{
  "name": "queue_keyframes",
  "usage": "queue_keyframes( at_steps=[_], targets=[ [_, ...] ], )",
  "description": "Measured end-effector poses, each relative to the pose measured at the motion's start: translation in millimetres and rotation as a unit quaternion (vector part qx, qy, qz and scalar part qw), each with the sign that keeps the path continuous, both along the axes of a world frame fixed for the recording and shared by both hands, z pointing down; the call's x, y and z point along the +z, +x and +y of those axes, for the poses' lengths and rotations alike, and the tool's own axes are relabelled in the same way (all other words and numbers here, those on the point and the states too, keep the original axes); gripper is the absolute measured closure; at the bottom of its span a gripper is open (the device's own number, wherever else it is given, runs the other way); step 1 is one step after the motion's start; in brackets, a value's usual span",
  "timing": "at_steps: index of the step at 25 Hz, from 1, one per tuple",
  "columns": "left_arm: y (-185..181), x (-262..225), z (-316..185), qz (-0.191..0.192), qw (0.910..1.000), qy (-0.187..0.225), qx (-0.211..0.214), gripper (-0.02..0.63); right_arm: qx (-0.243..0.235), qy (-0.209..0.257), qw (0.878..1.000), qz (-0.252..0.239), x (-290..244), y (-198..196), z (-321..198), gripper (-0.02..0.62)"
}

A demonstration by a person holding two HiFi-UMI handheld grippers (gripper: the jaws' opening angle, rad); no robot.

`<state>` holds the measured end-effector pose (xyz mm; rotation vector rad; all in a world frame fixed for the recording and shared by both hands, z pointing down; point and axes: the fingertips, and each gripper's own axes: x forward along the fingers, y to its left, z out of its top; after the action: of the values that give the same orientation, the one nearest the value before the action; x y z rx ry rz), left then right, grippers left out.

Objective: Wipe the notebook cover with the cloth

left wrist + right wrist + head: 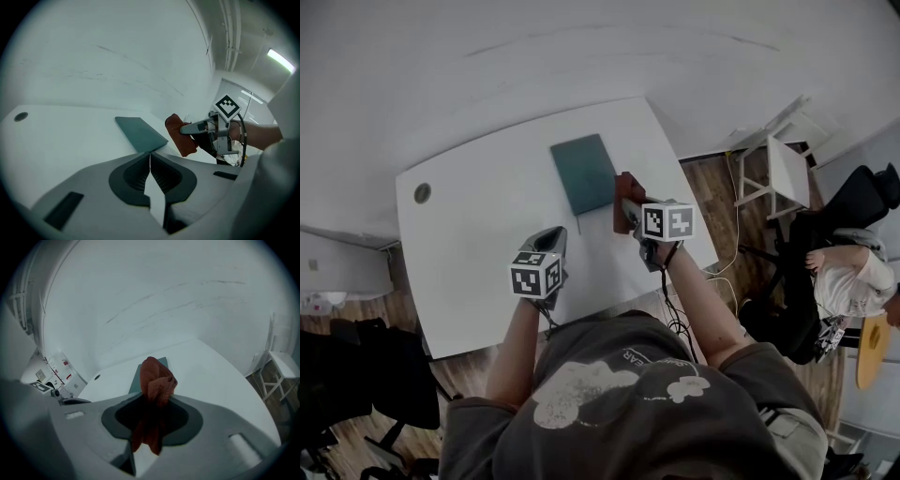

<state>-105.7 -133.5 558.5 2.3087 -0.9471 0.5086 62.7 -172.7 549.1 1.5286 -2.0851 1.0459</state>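
Dark teal and closed, the notebook (583, 172) is lying flat on the white table (478, 244) in the head view, toward the far edge. The right gripper (625, 212) is hovering just beside the notebook's right edge, carrying a rust-red cloth (623, 192). The left gripper (551, 236) is hanging nearer the person, apart from the notebook.

In the left gripper view, that gripper's jaws are pressing together with nothing between them. The notebook (140, 132) is lying beyond them, and the cloth (180, 136) is dangling to its right.

In the right gripper view, the jaws are clamping the bunched cloth (157, 380), which is sticking out ahead and covering most of the notebook (135, 380).
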Motion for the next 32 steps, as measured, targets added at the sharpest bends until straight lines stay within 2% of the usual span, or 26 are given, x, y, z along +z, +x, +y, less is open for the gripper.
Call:
queue_keyframes(
  at_steps=[13, 19, 32],
  targets=[
    [31.9, -17.8, 54.9, -0.011, 0.9987, 0.012, -0.048, 0.604, -0.052, 0.001, 0.998, -0.026, -5.6, 21.9, 61.0, 0.488],
    [43.5, -29.2, 90.9, -0.016, 0.9974, 0.024, -0.066, 0.604, -0.076, 0.006, 0.996, -0.038, -8.8, 25.9, 92.8, 0.488],
    [66.9, -35.8, 185.9, -0.028, 0.9932, 0.025, -0.110, 0.604, -0.126, 0.013, 0.990, -0.063, -9.4, 46.8, 180.1, 0.488]
  ],
)
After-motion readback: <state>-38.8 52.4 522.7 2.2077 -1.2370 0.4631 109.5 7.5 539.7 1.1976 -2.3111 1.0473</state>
